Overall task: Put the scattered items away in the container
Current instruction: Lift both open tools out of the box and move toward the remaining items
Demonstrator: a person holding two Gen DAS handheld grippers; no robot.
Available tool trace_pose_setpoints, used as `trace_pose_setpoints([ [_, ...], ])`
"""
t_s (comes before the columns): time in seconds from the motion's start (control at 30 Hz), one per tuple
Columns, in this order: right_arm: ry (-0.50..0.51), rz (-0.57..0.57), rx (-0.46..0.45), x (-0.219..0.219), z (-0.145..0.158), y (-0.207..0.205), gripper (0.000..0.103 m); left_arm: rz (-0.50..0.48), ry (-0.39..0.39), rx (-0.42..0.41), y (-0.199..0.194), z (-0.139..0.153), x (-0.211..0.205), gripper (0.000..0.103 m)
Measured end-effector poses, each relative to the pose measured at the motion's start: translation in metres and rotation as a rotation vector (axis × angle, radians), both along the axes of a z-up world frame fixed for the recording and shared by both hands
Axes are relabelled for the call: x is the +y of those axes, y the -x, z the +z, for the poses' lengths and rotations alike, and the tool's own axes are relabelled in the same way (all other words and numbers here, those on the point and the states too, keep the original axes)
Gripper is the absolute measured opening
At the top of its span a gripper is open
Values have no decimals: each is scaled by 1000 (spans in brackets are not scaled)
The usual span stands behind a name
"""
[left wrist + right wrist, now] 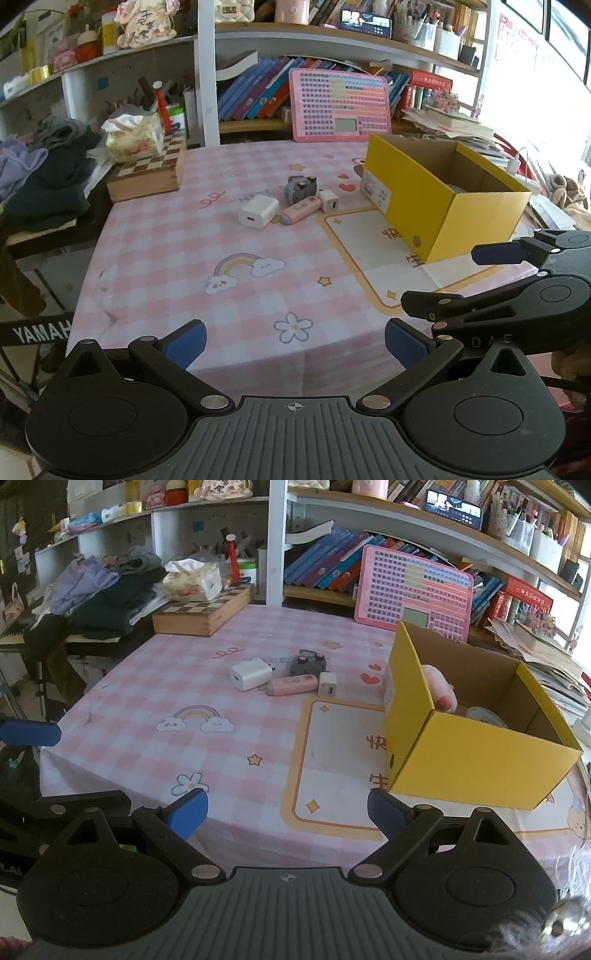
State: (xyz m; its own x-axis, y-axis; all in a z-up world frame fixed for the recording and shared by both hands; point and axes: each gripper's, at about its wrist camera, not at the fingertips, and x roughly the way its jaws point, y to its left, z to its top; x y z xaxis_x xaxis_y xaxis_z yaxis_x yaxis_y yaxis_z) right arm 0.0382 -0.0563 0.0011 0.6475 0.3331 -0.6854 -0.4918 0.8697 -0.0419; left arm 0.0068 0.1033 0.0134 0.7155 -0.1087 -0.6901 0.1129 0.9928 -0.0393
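A yellow cardboard box (439, 206) stands open on the right of the pink checked tablecloth (177, 266); in the right wrist view the box (472, 753) holds a pink soft item (441, 692) and a pale round thing. Mid-table lie a large white charger (258, 212), a pink oblong item (301, 210), a small white charger (329, 200) and a grey toy (301, 188). They also show in the right wrist view: large charger (250, 674), pink item (291, 685), small charger (327, 684), grey toy (307, 662). My left gripper (295, 341) and right gripper (288, 814) are open and empty, near the table's front edge.
A wooden chessboard box (147, 173) with a tissue pack (133, 138) sits at the back left. A pink keyboard toy (340, 105) leans against bookshelves behind the box. Folded clothes (48, 173) lie left of the table. The right gripper (491, 280) shows at the left view's right edge.
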Motion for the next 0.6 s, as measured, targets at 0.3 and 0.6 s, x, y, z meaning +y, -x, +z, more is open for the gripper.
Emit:
trace_pose_setpoints([
  [0.3, 4, 28, 5, 8, -3, -22, 94, 23, -10, 11, -20, -3, 4, 103],
  [0.6, 6, 55, 2, 19, -3, -57, 94, 49, -24, 13, -50, -5, 9, 103],
])
